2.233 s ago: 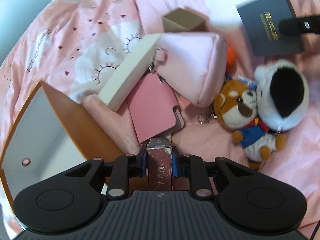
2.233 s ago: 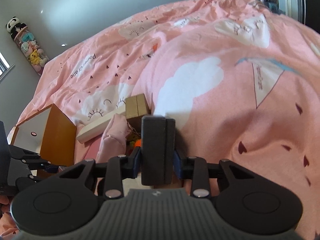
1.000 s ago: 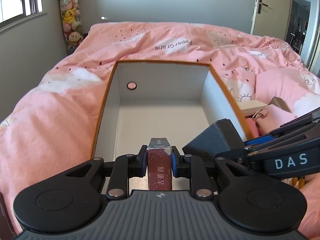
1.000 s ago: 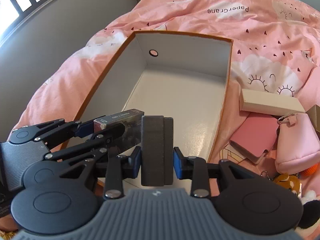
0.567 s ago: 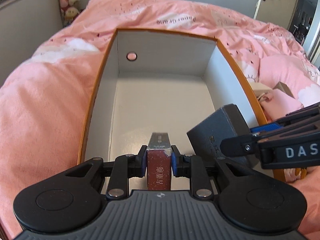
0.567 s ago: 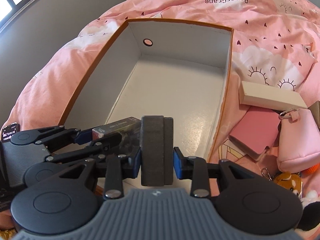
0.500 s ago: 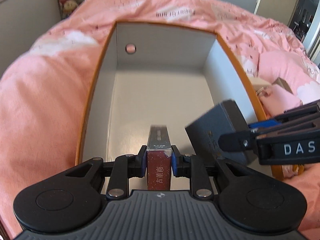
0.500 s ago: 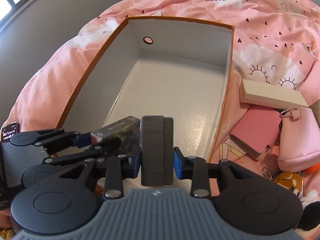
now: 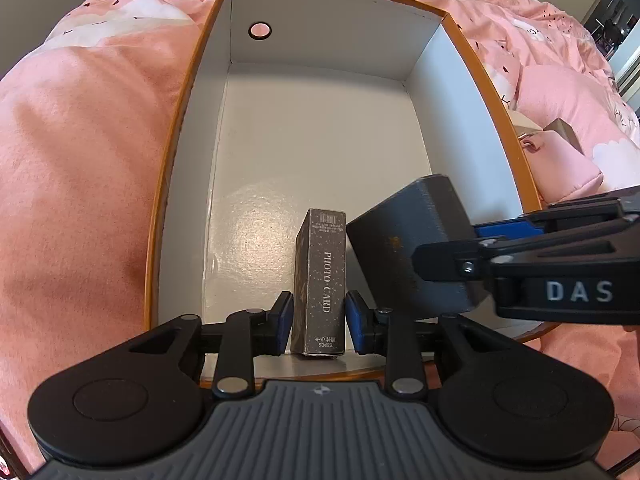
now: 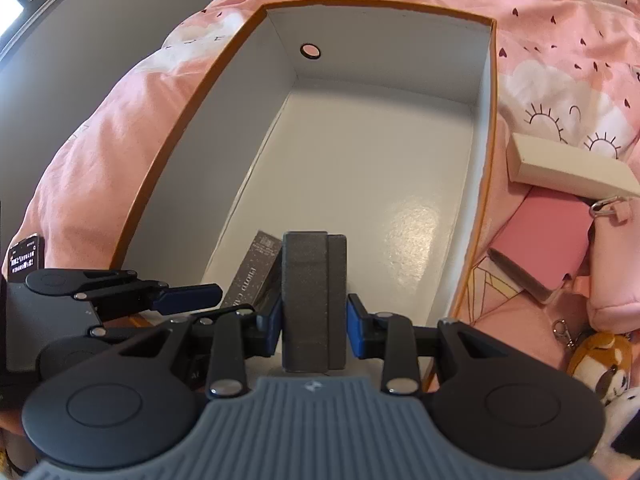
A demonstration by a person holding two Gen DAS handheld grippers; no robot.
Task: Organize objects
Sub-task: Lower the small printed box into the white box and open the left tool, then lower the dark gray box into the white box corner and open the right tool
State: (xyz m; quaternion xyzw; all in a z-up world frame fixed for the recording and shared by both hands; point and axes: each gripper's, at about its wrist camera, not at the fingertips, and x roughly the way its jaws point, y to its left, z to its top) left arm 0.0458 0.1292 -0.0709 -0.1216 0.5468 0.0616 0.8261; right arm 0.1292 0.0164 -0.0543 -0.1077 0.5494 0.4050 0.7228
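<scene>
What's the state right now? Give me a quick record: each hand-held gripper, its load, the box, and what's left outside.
left hand-held gripper: open, pads clear of the card box
card box: on the storage box floor, near end
right hand-held gripper: shut on dark case, over the near end
storage box: open, holds only the card box
outside: cream box, pink wallet, pink pouch, plush toy

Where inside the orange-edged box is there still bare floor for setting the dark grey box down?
The box floor is bare from the photo card box to the far wall with the round hole. The near end is crowded by both grippers and the dark grey box.
</scene>
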